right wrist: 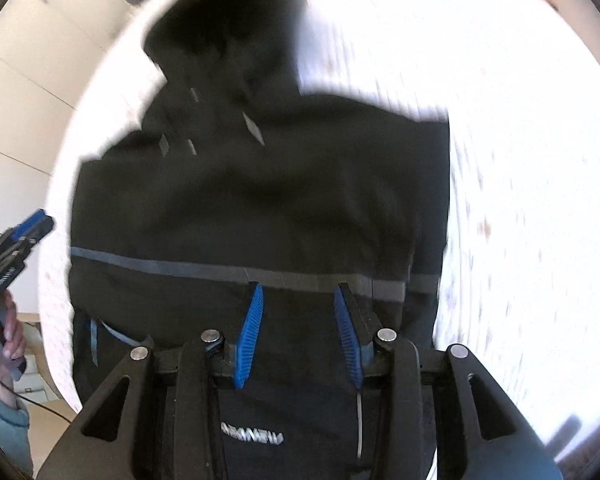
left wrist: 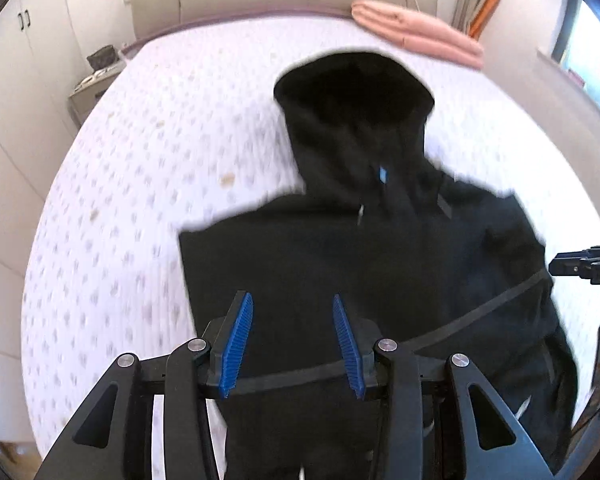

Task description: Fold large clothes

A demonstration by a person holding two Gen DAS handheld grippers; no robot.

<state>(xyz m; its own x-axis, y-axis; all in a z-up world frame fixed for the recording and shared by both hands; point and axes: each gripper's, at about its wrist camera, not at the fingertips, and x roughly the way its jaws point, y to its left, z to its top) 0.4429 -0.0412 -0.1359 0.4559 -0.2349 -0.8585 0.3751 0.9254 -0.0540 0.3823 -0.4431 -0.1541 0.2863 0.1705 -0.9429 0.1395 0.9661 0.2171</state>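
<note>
Judging by how the black hooded jacket (left wrist: 364, 248) lies, you are partway through: it sits on the bed (left wrist: 140, 184) ahead of and below both grippers, hood pointing away from you, its sides apparently already turned in to a narrow block (the blur hides the sleeves). Your left gripper (left wrist: 293, 346) hovers over the lower body with jaws partly open and nothing between them. Your right gripper (right wrist: 296, 334) is likewise partly open and empty, above the grey band (right wrist: 228, 270). Bringing the hem up toward the hood looks left to do.
</note>
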